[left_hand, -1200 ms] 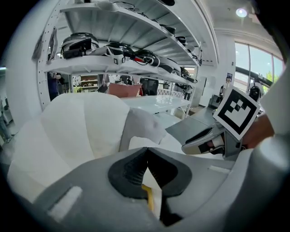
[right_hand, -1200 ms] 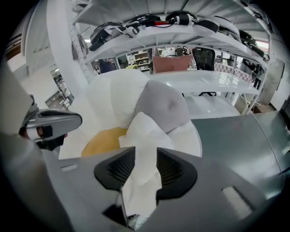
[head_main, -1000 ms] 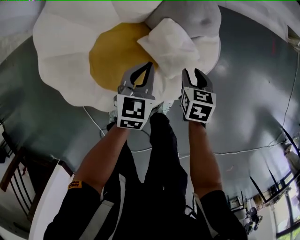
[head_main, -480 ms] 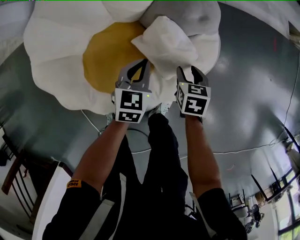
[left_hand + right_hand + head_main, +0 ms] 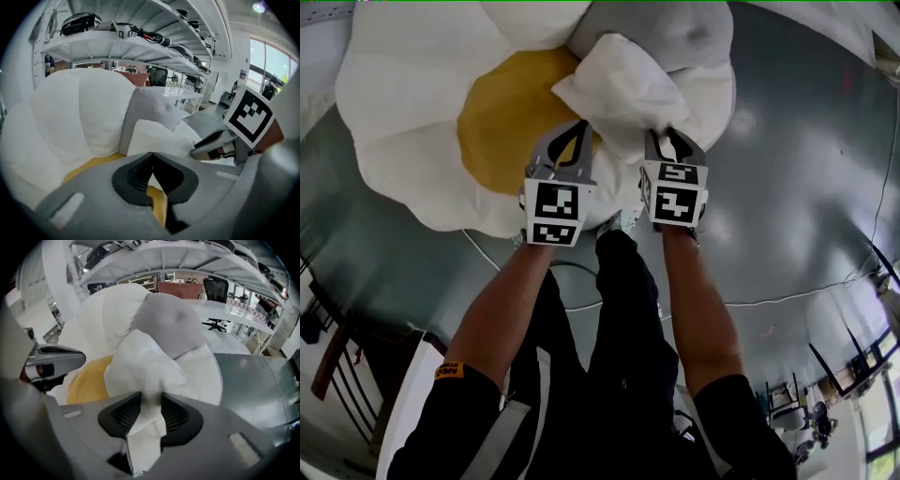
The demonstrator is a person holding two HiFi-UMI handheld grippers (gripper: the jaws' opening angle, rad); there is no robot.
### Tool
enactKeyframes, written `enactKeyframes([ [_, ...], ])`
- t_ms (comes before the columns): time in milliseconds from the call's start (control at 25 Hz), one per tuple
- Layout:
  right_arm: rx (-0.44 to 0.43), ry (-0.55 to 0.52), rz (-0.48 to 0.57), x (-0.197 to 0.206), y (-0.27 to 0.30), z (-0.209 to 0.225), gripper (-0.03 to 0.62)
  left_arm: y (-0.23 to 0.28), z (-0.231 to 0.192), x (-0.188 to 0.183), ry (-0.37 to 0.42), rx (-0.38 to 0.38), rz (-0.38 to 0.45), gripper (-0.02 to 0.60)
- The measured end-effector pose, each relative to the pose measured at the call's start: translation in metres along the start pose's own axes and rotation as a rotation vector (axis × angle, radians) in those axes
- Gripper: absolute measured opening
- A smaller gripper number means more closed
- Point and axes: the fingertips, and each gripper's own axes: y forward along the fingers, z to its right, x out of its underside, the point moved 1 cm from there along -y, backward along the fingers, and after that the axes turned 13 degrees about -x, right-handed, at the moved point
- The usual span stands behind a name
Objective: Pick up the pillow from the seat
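A white pillow [image 5: 623, 89] lies on a flower-shaped seat [image 5: 412, 103] with white petals and a yellow middle [image 5: 502, 117], leaning against a grey cushion [image 5: 675, 33]. My right gripper [image 5: 670, 136] is at the pillow's near corner. In the right gripper view its jaws have just been closing, and the pillow [image 5: 145, 364] is pinched between the pads of the right gripper [image 5: 146, 401]. My left gripper [image 5: 579, 127] hangs over the yellow middle beside the pillow's left edge. Its tips meet, and in its own view the left gripper [image 5: 151, 154] has nothing between them. The pillow [image 5: 154, 136] lies just beyond.
The seat stands on a glossy grey floor [image 5: 797, 187], and a thin cable [image 5: 787, 300] runs over the floor at the right. A dark chair frame [image 5: 328, 347] is at the lower left. White shelving [image 5: 131, 44] with gear rises behind the seat. The person's legs are below the grippers.
Both grippers have sunk toward the seat. The right jaws have closed onto the pillow's near corner. The left gripper has come nearer the pillow's left edge.
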Motion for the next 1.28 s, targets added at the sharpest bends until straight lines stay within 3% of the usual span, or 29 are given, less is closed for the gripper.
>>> enactKeyframes([
  [400, 0.012, 0.026, -0.004, 0.000, -0.002, -0.006, 0.037, -0.007, 0.004, 0.000, -0.004, 0.023, -0.008, 0.003],
  [840, 0.015, 0.060, 0.053, -0.022, -0.048, -0.035, 0.026, -0.046, -0.005, -0.030, 0.008, 0.050, 0.027, 0.003],
  [1280, 0.063, 0.113, 0.134, -0.043, -0.132, -0.087, 0.025, -0.126, -0.020, -0.088, 0.032, 0.092, 0.119, 0.003],
])
